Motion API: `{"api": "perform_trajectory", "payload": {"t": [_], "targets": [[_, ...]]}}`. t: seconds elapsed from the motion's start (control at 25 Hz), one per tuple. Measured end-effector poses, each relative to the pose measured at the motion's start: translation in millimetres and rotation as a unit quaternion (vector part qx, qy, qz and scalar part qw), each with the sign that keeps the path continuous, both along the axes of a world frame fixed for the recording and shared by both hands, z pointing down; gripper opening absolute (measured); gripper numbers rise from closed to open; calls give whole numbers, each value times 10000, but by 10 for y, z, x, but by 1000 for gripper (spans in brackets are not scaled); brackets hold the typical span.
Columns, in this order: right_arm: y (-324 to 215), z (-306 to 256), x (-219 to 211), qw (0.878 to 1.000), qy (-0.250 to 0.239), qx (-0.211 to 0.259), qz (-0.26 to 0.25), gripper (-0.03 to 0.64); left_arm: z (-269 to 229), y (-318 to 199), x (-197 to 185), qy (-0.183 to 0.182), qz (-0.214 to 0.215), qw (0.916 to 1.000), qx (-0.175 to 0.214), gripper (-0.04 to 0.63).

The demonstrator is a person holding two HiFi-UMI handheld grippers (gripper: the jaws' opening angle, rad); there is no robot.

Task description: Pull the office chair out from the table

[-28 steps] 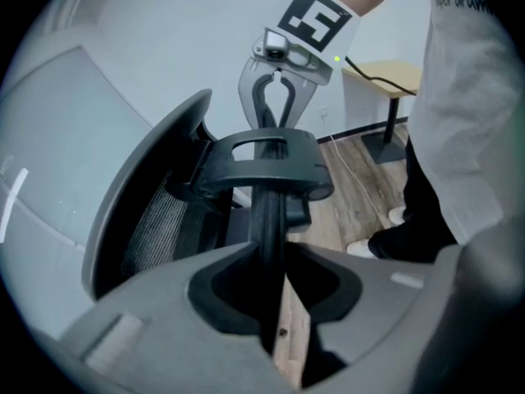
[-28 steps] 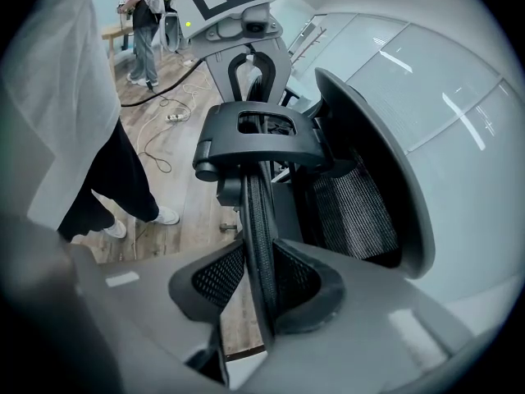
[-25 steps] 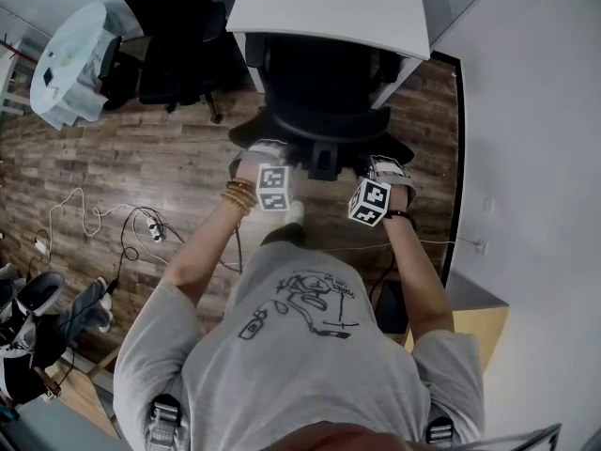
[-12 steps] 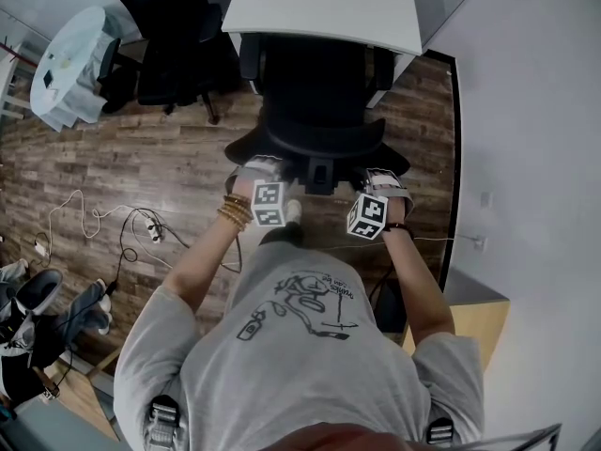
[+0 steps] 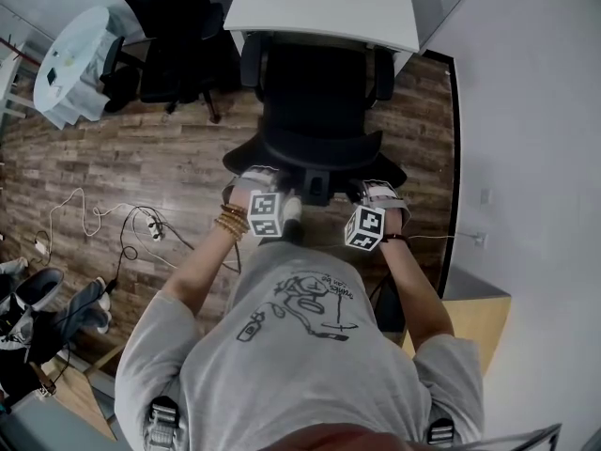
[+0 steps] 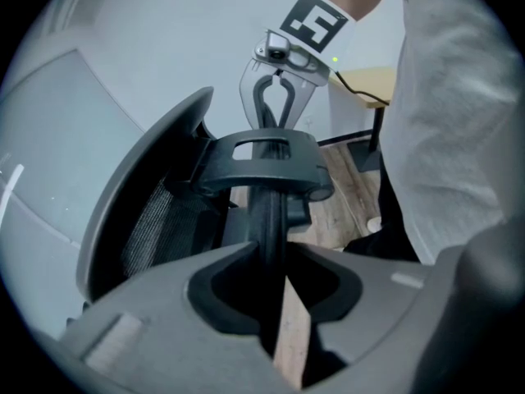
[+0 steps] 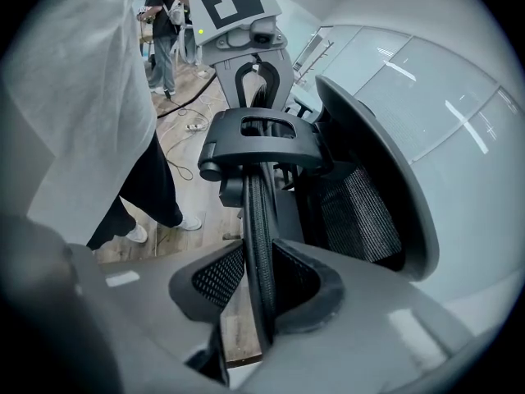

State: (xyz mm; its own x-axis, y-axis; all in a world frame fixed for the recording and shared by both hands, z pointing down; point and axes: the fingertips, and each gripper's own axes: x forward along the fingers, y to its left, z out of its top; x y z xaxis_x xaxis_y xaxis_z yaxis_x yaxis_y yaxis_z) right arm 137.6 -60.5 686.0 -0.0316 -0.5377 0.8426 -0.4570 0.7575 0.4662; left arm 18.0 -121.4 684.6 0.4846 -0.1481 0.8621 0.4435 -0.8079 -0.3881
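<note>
The left gripper [image 6: 271,257] and the right gripper [image 7: 261,279] each pinched in its fingers the back rim of one black mesh office chair [image 5: 315,92] by one white worktop [image 5: 329,7].

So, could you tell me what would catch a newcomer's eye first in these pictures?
The black office chair at centre, partly under the white table at the top. The left gripper and right gripper are clamped on the upper rim of its back, one at each side. Loose cables sprawl on the wooden floor at left.
</note>
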Motion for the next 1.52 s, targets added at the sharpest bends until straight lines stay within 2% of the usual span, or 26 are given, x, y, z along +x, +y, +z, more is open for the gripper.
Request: {"api": "perform_trajectory", "payload": {"t": [0.44, 1.0, 1.52], "targets": [[526, -48, -220, 9999, -113, 2, 67, 110, -31, 531, -220, 4, 36, 9999, -125, 103], [1410, -22, -415, 9998, -109, 173, 15, 112, 3, 1415, -422, 0, -185, 9998, 34, 101], [2108, 2, -693, 9998, -145, 149, -40, 112, 29, 2091, -684, -59, -266, 9996, 81, 103]]}}
